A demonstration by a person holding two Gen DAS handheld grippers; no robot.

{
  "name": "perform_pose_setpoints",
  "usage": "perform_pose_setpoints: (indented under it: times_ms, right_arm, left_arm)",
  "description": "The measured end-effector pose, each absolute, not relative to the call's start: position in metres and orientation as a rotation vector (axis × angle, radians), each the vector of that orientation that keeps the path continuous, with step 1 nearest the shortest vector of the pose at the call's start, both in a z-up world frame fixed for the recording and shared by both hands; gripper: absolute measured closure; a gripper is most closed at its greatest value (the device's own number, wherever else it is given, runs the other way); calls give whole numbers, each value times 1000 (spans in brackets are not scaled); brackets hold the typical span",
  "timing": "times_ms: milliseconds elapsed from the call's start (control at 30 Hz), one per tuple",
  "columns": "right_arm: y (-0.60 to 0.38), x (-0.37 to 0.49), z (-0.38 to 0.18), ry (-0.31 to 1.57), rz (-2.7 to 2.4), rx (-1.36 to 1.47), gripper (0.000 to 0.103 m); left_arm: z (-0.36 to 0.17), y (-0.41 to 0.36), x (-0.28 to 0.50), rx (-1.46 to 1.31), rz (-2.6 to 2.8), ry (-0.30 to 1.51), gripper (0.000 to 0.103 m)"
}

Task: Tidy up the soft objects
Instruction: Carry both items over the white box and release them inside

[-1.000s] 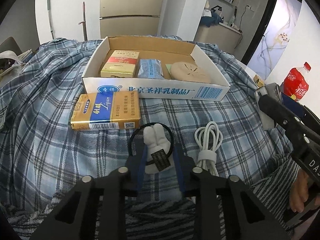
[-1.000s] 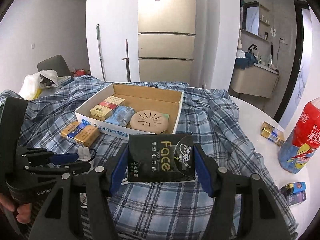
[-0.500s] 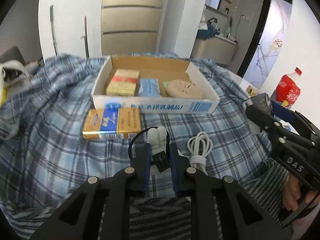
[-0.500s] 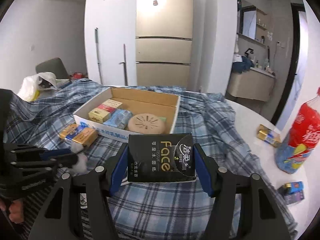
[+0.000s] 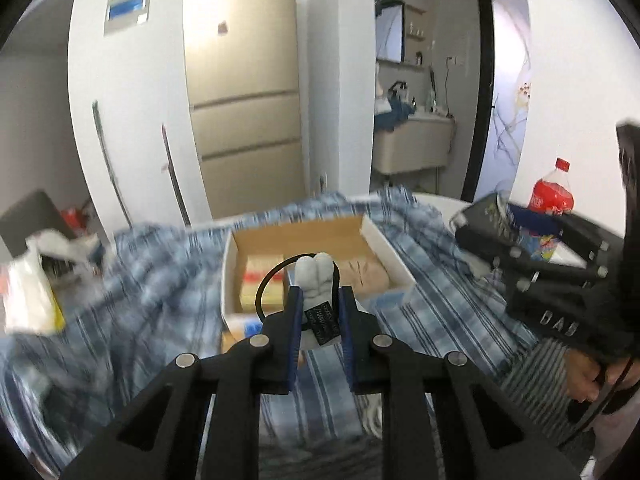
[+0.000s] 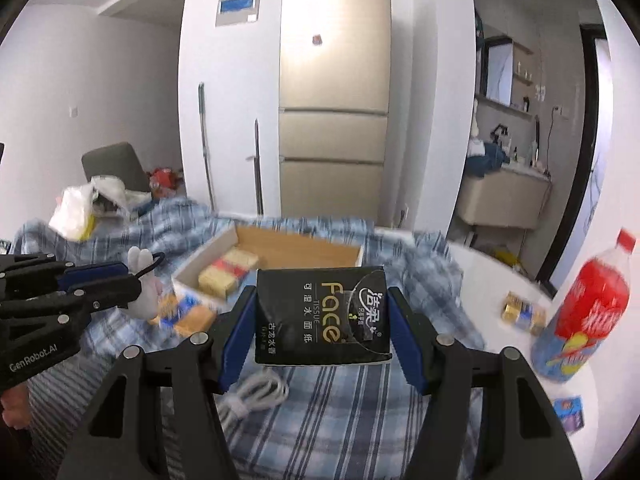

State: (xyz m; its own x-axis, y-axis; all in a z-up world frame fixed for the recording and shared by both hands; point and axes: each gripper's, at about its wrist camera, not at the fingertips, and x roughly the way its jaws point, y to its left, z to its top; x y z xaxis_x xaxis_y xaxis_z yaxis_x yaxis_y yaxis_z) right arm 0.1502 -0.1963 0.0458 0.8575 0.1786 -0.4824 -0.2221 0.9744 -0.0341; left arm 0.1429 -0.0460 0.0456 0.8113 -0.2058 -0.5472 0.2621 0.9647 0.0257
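My left gripper (image 5: 319,312) is shut on a small white plush rabbit (image 5: 314,280) with a black loop and tag, held in the air in front of the open cardboard box (image 5: 384,240). It also shows in the right wrist view (image 6: 142,284). My right gripper (image 6: 322,320) is shut on a black Face tissue pack (image 6: 322,314), held above the plaid cloth (image 6: 340,400). The box (image 6: 296,246) holds yellow-red cartons (image 6: 228,272) and a beige round pad (image 5: 366,274).
A white coiled cable (image 6: 256,394) lies on the cloth below my right gripper. A yellow-blue carton (image 6: 188,314) lies in front of the box. A red drink bottle (image 6: 588,312), a small gold box (image 6: 524,310) and a small blue pack (image 6: 568,416) stand on the white table at right.
My left gripper closed on the plush rabbit and lifted it off the cloth toward the box. My right gripper rose with the tissue pack still in it.
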Motion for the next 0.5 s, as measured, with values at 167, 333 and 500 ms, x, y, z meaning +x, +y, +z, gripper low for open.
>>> perform_pose_setpoints:
  times_ms: [167, 333, 500]
  right_arm:
    - [-194, 169, 80, 412, 190, -70, 41]
    - [-191, 202, 95, 415, 199, -15, 41]
    - [-184, 226, 85, 444, 197, 1, 41]
  left_arm:
    - [59, -44, 166, 119, -255, 510, 84]
    - [62, -31, 199, 97, -270, 487, 84]
    - [41, -18, 229, 76, -256, 553, 84]
